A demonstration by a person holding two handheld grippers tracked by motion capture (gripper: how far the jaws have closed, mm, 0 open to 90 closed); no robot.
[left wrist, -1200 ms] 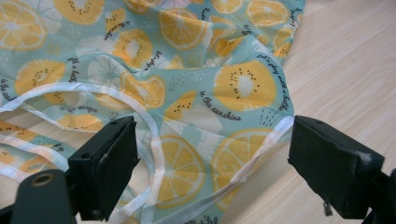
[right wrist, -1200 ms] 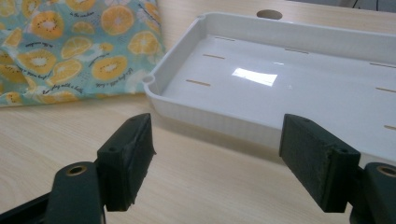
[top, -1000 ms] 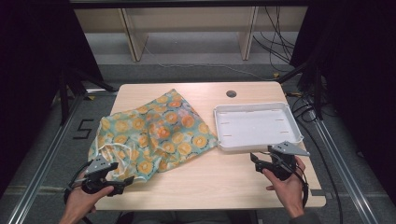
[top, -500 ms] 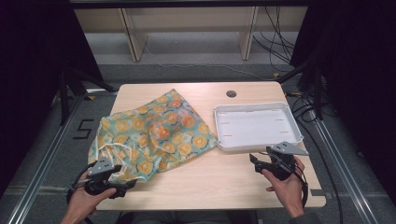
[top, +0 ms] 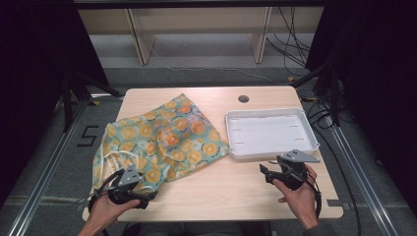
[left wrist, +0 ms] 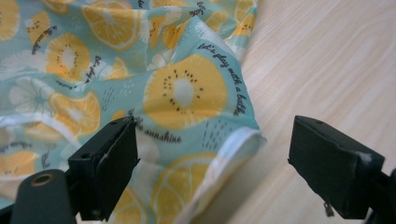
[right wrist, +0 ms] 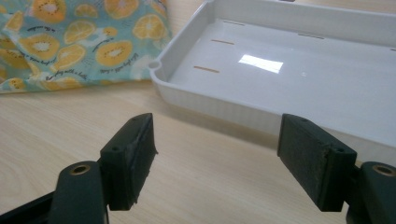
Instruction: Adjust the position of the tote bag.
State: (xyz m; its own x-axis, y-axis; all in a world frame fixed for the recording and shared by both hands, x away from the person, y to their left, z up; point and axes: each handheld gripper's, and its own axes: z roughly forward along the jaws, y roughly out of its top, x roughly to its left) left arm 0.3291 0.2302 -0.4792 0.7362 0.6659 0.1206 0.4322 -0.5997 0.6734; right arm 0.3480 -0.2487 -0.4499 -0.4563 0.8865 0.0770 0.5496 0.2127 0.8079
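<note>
left gripper (left wrist: 212, 154) apart, straddling cloth (left wrist: 140, 84) hem | right gripper (right wrist: 217, 154) apart, before tray (right wrist: 261, 114) rim

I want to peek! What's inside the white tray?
Nothing lies in the white tray. Its shiny floor is bare, with a few small brown slots and a glint of light. The fruit-print cloth lies beside it on the table, just outside its rim.
</note>
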